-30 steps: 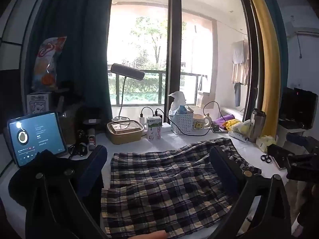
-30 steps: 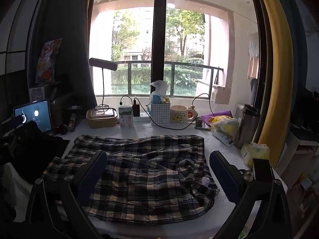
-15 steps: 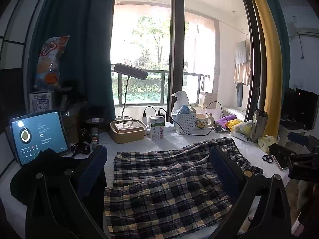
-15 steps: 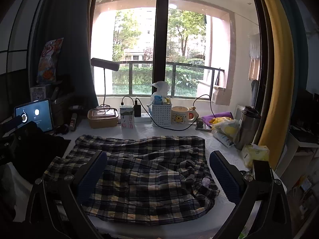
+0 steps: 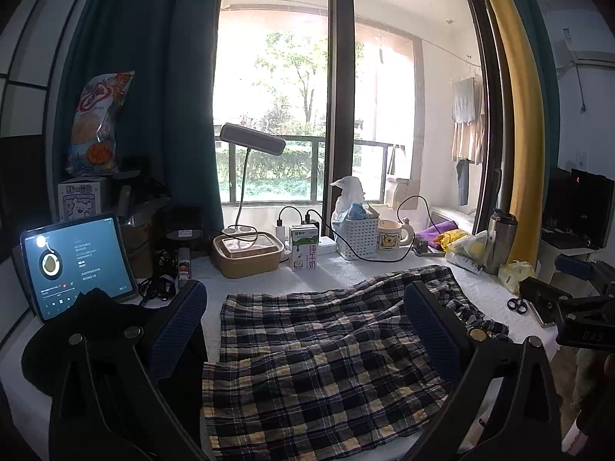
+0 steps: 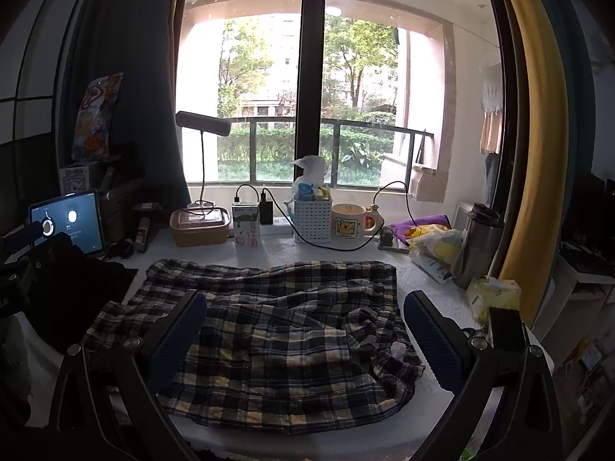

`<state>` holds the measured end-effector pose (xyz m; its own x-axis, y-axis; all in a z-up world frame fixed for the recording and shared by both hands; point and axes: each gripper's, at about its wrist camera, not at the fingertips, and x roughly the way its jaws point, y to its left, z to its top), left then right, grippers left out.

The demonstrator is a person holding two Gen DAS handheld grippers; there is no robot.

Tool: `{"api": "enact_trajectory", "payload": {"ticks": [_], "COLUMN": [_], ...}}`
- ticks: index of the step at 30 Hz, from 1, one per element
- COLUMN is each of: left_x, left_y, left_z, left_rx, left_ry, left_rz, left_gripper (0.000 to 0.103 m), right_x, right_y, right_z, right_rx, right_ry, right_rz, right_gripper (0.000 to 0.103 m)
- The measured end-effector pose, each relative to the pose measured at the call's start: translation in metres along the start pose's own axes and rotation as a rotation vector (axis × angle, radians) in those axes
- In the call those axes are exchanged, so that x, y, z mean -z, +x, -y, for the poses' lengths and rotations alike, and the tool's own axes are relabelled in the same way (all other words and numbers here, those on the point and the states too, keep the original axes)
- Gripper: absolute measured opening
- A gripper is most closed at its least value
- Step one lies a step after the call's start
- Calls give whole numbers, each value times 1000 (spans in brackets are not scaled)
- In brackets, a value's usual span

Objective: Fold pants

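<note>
Dark blue, white and yellow plaid pants (image 5: 319,357) lie spread and rumpled on the white table (image 5: 346,269); they also show in the right wrist view (image 6: 276,330). The waistband end is bunched at the right (image 6: 384,342). My left gripper (image 5: 303,330) is open and empty, held above the pants' left part. My right gripper (image 6: 303,330) is open and empty, held above the pants' near edge. Neither touches the cloth.
A lit tablet (image 5: 77,265) and black cloth (image 5: 96,330) sit at the left. Along the window stand a lamp (image 5: 250,146), lunch box (image 5: 246,253), milk carton (image 5: 303,247), white basket (image 5: 355,236), mug (image 5: 390,236), steel tumbler (image 5: 499,240). Scissors (image 5: 515,303) lie at right.
Both grippers have risen and drawn back a little, so the view tilts up. A hand at the pants' near edge one second ago is gone. The pants lie the same.
</note>
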<state>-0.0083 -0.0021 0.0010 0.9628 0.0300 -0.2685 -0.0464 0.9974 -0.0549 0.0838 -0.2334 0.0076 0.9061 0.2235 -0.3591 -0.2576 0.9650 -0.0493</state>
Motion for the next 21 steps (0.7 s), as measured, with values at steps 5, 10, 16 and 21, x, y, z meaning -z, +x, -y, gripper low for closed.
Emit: {"api": "enact_trajectory", "payload": {"ticks": [5, 10, 16, 21], "left_x": [-1, -1, -1, -1], "left_y": [-1, -1, -1, -1], "left_z": [0, 0, 0, 0], "left_rx": [-2, -1, -1, 0], "left_ry": [2, 4, 9, 10], "left_rz": [-1, -2, -7, -6], "left_gripper": [101, 101, 101, 101], "right_x": [0, 0, 0, 0], "right_y": [0, 0, 0, 0], "right_z": [-1, -1, -1, -1], "right_rx": [-2, -2, -2, -3], "right_ry": [1, 1, 1, 1], "right_rz": [-1, -1, -1, 0], "right_gripper": [103, 103, 103, 103]}}
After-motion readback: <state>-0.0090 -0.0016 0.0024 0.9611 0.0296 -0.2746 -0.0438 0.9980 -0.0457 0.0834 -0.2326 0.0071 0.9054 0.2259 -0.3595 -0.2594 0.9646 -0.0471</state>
